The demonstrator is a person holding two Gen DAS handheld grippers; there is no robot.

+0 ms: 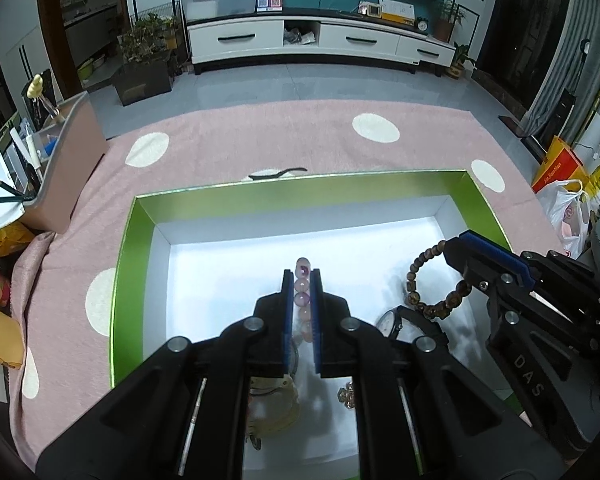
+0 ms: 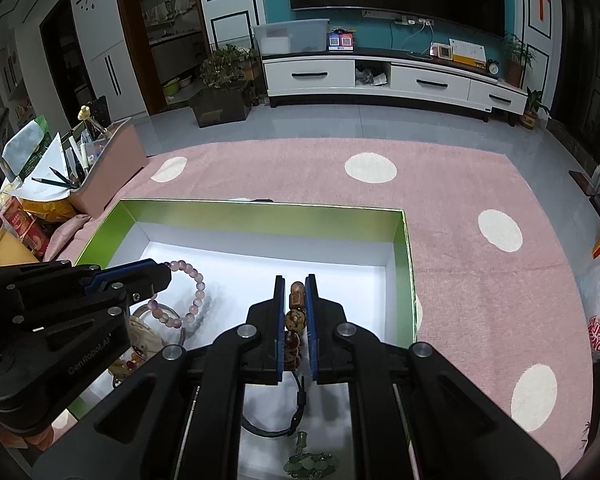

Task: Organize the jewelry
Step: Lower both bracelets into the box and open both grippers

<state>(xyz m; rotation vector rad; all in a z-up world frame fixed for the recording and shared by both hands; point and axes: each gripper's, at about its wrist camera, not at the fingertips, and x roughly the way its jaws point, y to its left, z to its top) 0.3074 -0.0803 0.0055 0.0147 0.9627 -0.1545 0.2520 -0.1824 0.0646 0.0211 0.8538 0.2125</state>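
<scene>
two grippers work over the green box [image 1: 128, 280], which sits on a pink rug [image 1: 260, 140]. left gripper [image 1: 301, 276]: jaws nearly closed, clamping a pink bead bracelet [image 2: 188, 292] that hangs above the white box floor. right gripper [image 2: 294, 284]: jaws nearly closed, clamping a brown bead bracelet [image 1: 420, 292], also held above the floor. a watch [image 1: 390, 322] lies on the box floor just beside the brown bracelet. green beads [image 2: 310, 462] lie at the near edge.
</scene>
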